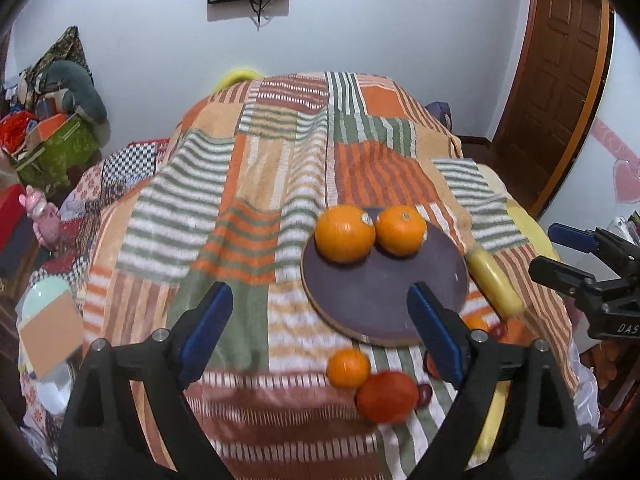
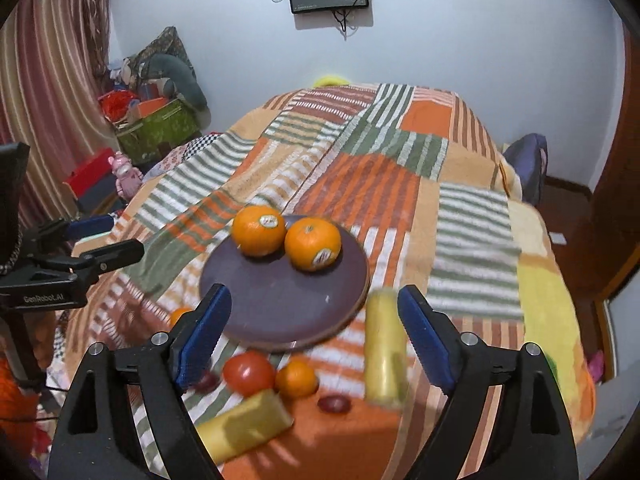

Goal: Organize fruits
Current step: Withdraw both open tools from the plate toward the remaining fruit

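A dark round plate (image 1: 384,292) (image 2: 280,300) lies on the striped blanket and holds two oranges (image 1: 345,233) (image 2: 312,244). In front of it lie a small orange (image 1: 348,368) (image 2: 296,378), a red tomato (image 1: 387,397) (image 2: 249,373), dark plums (image 2: 334,403) and two yellow bananas (image 2: 384,356) (image 2: 244,426). My left gripper (image 1: 320,328) is open and empty above the blanket, left of the plate's front. My right gripper (image 2: 314,334) is open and empty above the plate's near edge, with a banana just inside its right finger.
The blanket (image 1: 248,184) covers a raised bed-like surface that falls away at the sides. A green box of clutter (image 2: 156,128) and a pink toy (image 2: 126,174) stand at the left by the wall. A wooden door (image 1: 560,60) is at the right.
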`<state>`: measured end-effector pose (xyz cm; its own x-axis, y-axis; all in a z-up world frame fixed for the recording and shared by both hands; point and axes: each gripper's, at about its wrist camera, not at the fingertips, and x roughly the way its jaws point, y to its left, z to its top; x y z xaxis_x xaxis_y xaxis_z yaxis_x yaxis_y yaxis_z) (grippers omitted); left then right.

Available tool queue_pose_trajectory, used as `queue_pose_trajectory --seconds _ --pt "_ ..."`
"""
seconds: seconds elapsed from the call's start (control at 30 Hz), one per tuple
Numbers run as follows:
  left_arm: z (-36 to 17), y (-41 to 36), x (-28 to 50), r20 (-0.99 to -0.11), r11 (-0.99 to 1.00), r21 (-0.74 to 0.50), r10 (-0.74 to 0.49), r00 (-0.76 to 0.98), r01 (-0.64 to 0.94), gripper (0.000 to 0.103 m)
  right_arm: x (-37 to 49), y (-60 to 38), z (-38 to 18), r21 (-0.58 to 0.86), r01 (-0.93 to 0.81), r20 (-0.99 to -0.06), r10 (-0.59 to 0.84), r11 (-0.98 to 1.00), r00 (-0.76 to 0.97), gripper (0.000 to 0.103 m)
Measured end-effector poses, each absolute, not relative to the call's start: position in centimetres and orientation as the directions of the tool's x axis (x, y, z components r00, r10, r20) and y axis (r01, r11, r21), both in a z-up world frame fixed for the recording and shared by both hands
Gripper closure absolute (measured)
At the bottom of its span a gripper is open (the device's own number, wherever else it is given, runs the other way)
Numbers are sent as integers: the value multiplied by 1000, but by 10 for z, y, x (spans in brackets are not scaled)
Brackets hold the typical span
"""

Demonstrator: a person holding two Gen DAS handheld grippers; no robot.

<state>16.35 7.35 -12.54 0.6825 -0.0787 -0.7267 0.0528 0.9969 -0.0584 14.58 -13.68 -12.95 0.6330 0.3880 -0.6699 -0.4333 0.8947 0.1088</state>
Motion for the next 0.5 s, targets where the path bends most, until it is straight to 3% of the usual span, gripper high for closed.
queue_pose_trajectory --seconds 0.23,0.5 --pt "-148 71 130 -767 995 -96 -95 635 34 13 121 -123 -152 60 -471 -722 365 880 588 19" --pt "-174 71 104 -805 993 -114 -97 586 9 13 103 -103 -177 107 -545 -773 414 832 481 19"
